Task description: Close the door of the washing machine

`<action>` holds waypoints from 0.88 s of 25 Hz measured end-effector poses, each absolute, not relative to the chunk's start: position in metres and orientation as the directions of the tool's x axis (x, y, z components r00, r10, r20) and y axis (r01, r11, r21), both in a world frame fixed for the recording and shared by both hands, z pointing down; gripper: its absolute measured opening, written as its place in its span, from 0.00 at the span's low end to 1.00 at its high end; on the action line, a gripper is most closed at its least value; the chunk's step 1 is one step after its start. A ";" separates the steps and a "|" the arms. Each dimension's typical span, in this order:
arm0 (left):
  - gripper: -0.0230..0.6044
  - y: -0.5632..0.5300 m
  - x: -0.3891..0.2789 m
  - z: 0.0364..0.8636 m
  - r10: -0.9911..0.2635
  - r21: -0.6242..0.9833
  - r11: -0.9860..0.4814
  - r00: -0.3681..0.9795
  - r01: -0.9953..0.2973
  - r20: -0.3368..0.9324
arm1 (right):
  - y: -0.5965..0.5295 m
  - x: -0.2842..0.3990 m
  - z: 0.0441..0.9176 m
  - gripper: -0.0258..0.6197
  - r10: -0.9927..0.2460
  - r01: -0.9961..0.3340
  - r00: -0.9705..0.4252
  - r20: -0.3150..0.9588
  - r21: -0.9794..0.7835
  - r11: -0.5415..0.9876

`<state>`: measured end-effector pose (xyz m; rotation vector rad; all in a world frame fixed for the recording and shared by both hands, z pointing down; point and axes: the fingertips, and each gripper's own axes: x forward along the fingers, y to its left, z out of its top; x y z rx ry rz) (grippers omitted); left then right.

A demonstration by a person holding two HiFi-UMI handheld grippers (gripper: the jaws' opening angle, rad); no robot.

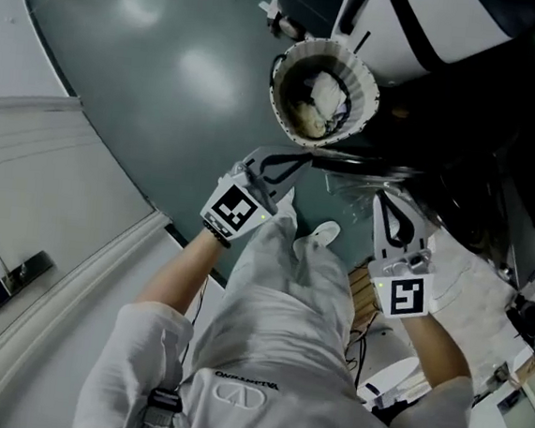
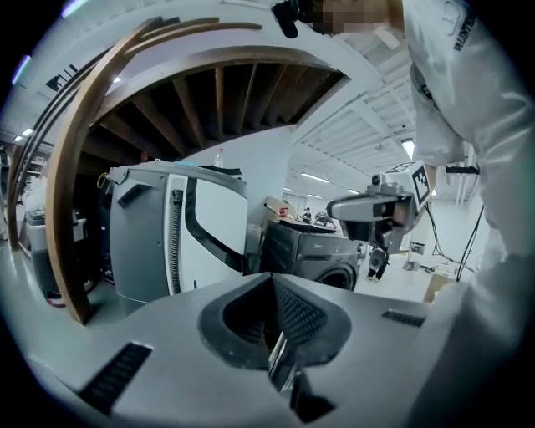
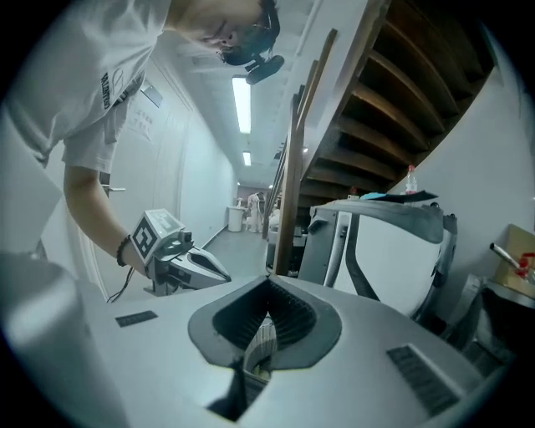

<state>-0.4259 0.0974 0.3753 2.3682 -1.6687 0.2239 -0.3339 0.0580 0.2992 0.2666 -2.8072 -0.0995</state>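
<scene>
In the head view the dark washing machine [image 1: 485, 154] fills the right side. A dark glossy panel [image 1: 365, 174] juts from it toward me; I cannot tell for sure that it is the door. My left gripper [image 1: 301, 159] is shut and empty, with its tips just short of that panel's left end. The right gripper [image 1: 382, 202] is shut too, holds nothing, and points up just below the panel. In the left gripper view my shut left gripper [image 2: 273, 286] faces a dark grey front loader [image 2: 322, 253], with the right gripper [image 2: 334, 209] hanging in front of it.
A round laundry basket [image 1: 365, 81] with clothes in it stands on the green floor beyond my grippers. A white and grey appliance [image 2: 180, 234] stands left of the front loader under a wooden stair [image 3: 393, 92]. Cables and clutter [image 1: 520, 327] lie at the right.
</scene>
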 end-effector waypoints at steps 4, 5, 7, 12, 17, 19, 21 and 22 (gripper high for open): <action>0.03 0.086 -0.420 0.419 -0.860 0.107 -0.397 0.410 -0.912 0.303 | 0.056 -0.344 0.349 0.06 -0.192 -0.182 -0.915 0.353 0.062 0.981; 0.03 0.083 -0.418 0.431 -0.848 0.113 -0.412 0.426 -0.904 0.315 | 0.054 -0.345 0.361 0.06 -0.197 -0.189 -0.912 0.360 0.057 0.980; 0.03 0.079 -0.412 0.456 -0.819 0.121 -0.446 0.458 -0.887 0.345 | 0.051 -0.345 0.383 0.06 -0.210 -0.208 -0.905 0.370 0.046 0.977; 0.04 0.070 -0.396 0.514 -0.743 0.070 -0.552 0.529 -0.831 0.410 | 0.051 -0.336 0.440 0.06 -0.210 -0.225 -0.879 0.429 0.016 0.974; 0.16 0.068 -0.378 0.570 -0.654 0.084 -0.627 0.582 -0.774 0.483 | 0.057 -0.321 0.483 0.06 -0.198 -0.222 -0.870 0.451 -0.001 0.975; 0.18 0.068 -0.374 0.587 -0.629 0.075 -0.650 0.591 -0.756 0.504 | 0.056 -0.317 0.496 0.06 -0.204 -0.233 -0.867 0.455 -0.008 0.973; 0.22 0.066 -0.371 0.603 -0.605 0.074 -0.671 0.602 -0.738 0.522 | 0.055 -0.314 0.507 0.06 -0.210 -0.243 -0.864 0.458 -0.014 0.970; 0.24 0.066 -0.369 0.610 -0.591 0.078 -0.681 0.609 -0.728 0.528 | 0.055 -0.313 0.512 0.06 -0.212 -0.246 -0.863 0.458 -0.016 0.969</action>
